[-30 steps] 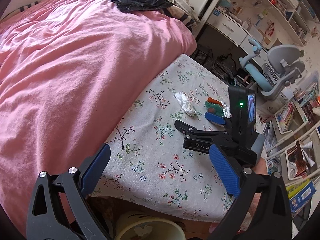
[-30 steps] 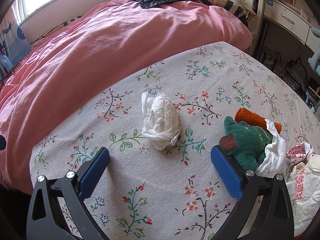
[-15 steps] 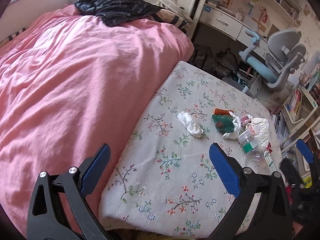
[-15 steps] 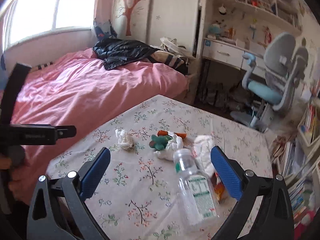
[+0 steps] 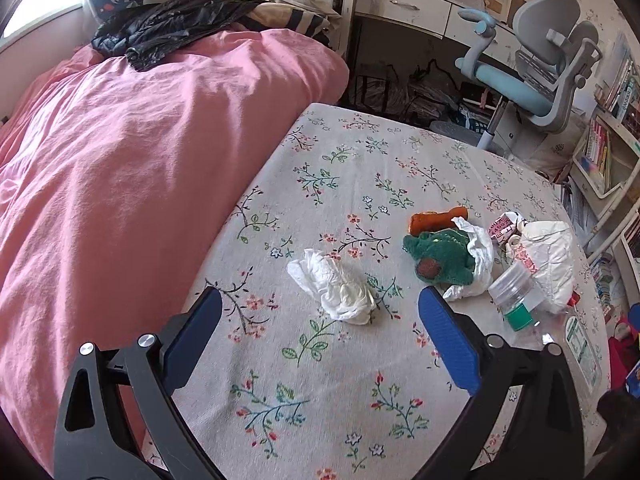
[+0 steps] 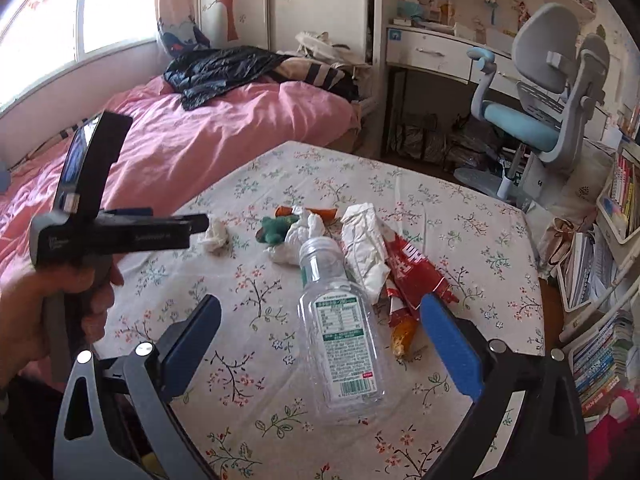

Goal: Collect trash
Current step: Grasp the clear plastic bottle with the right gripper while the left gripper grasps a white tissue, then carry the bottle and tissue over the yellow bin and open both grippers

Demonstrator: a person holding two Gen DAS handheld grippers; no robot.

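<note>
A crumpled white tissue [image 5: 338, 286] lies on the floral tablecloth [image 5: 360, 360], just ahead of my open left gripper [image 5: 320, 340] and between the lines of its blue pads. To its right lie a green plush toy [image 5: 438, 254], an orange piece [image 5: 436, 218], more white paper [image 5: 550, 254] and a clear bottle [image 5: 520, 296]. In the right wrist view the clear plastic bottle [image 6: 340, 332] lies between the fingers of my open right gripper [image 6: 320, 344], beside a red wrapper [image 6: 412, 268] and crumpled paper [image 6: 364, 248]. The left gripper [image 6: 196, 222], held by a hand [image 6: 48, 312], points at the tissue [image 6: 214, 236].
A bed with a pink duvet [image 5: 140, 160] borders the table on the left, a black jacket [image 5: 172, 28] on it. A grey and blue desk chair [image 6: 536, 100] and desk stand behind the table. Bookshelves [image 6: 608, 280] line the right side.
The right gripper has pulled back from the tissue and now frames the bottle. The left gripper has moved forward over the table to the tissue.
</note>
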